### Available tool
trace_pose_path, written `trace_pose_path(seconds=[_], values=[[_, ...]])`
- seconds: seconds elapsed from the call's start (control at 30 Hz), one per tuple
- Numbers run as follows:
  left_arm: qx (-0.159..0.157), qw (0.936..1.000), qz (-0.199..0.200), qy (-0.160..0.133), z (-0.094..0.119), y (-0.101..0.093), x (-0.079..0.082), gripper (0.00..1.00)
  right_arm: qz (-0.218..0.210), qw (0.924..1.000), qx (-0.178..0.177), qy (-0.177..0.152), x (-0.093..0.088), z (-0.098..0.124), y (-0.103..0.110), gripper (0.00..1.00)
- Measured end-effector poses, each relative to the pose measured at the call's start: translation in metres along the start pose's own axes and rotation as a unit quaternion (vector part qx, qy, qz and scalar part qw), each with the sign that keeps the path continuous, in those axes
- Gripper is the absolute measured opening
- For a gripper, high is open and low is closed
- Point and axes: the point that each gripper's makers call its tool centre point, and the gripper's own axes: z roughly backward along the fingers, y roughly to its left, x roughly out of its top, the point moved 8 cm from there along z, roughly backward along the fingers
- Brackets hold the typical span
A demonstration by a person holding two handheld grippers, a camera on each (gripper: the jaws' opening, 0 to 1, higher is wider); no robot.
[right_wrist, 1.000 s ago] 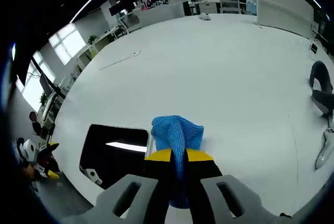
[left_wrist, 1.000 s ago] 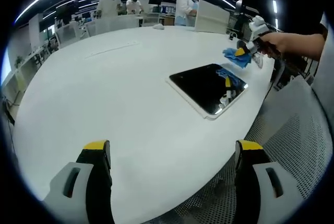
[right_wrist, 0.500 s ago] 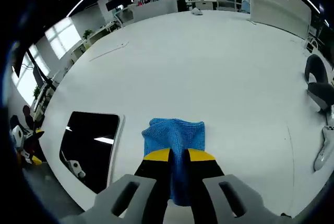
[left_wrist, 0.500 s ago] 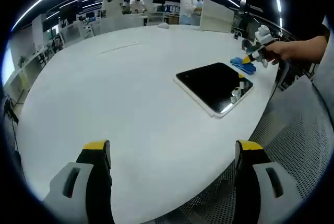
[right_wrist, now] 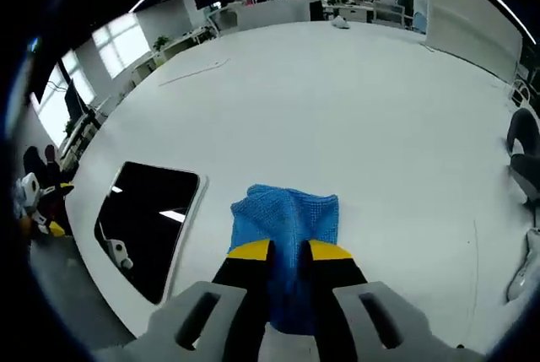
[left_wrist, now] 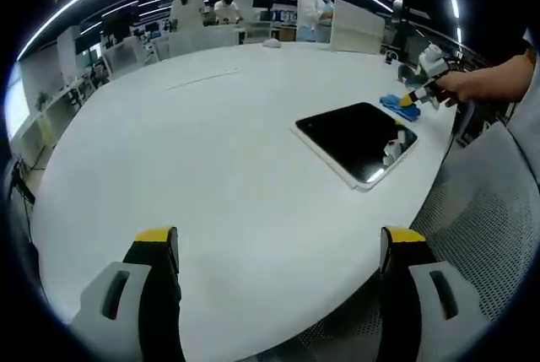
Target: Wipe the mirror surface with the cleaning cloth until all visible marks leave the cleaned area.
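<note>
The mirror [left_wrist: 353,138] is a dark rectangular slab with a white rim, lying flat on the white table [left_wrist: 194,151] near its right edge. In the right gripper view the mirror [right_wrist: 145,223] lies to the left. The blue cleaning cloth [right_wrist: 287,217] rests on the table just right of it, apart from the glass. My right gripper [right_wrist: 289,252] is shut on the cloth's near end. From the left gripper view, the right gripper [left_wrist: 418,92] and cloth [left_wrist: 392,102] sit past the mirror's far corner, held by a hand [left_wrist: 472,83]. My left gripper [left_wrist: 278,240] stands open over the table's near edge.
A mesh chair [left_wrist: 477,210] stands by the table's right edge. Dark objects [right_wrist: 523,147] lie at the table's far right. A white partition [right_wrist: 468,20] and people in white coats [left_wrist: 316,8] are at the back. The table is bare to the left.
The right gripper has carried the cloth from above the mirror's far edge down onto the table beside it. The left gripper stays open; its view has shifted slightly.
</note>
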Motion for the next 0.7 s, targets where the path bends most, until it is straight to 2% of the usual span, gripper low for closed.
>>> trace_pose_path(seconds=[0.03,0.07,0.1,0.13,0.2,0.23,0.3,0.33,0.37,0.5,0.53,0.57,0.63,0.7], values=[[0.001,1.0,0.001,-0.001,0.0,0.0,0.001,0.99,0.017,0.9997,-0.006,-0.016,0.002,0.002,-0.002,0.46],[0.001,1.0,0.001,-0.003,0.001,0.0,0.001,0.99,0.027,0.9991,-0.011,-0.031,0.004,0.005,-0.004,0.65],[0.002,1.0,0.002,-0.006,0.0,0.001,0.001,0.99,0.027,0.9988,-0.007,-0.041,0.005,0.008,-0.005,0.75],[0.002,1.0,0.003,-0.006,0.0,0.002,0.0,0.99,0.021,0.9983,0.008,-0.055,0.005,0.012,-0.009,0.79],[0.001,0.9999,0.003,-0.013,0.001,0.0,0.003,0.99,0.019,0.9979,0.019,-0.059,0.002,0.024,-0.015,0.8],[0.001,0.9998,0.004,-0.017,0.002,0.0,0.004,0.99,0.03,0.9952,0.04,-0.084,0.003,0.027,-0.014,0.82],[0.001,0.9997,0.008,-0.023,0.002,0.0,0.005,0.99,0.037,0.9946,0.05,-0.083,-0.004,0.039,-0.022,0.86],[0.002,0.9994,0.012,-0.033,0.004,0.0,0.007,0.99,0.052,0.9882,0.066,-0.128,-0.001,0.046,-0.026,0.87],[0.002,0.9991,0.012,-0.04,0.004,0.001,0.008,0.99,0.054,0.9855,0.068,-0.146,-0.002,0.053,-0.029,0.89],[0.008,0.9979,0.012,-0.063,0.007,0.003,0.013,0.99,0.025,0.9841,0.072,-0.16,-0.017,0.082,-0.038,0.92],[0.013,0.9969,0.016,-0.076,0.009,0.004,0.017,0.99,0.017,0.9838,0.072,-0.163,-0.02,0.087,-0.039,0.92],[0.021,0.9943,0.027,-0.101,0.013,0.004,0.023,0.99,-0.018,0.984,0.068,-0.164,-0.023,0.097,-0.041,0.93],[0.025,0.992,0.036,-0.118,0.019,0.004,0.029,0.99,-0.014,0.9843,0.058,-0.166,-0.027,0.107,-0.046,0.9],[0.03,0.9894,0.034,-0.138,0.025,0.004,0.035,0.99,-0.028,0.9844,0.041,-0.169,-0.031,0.117,-0.052,0.97]])
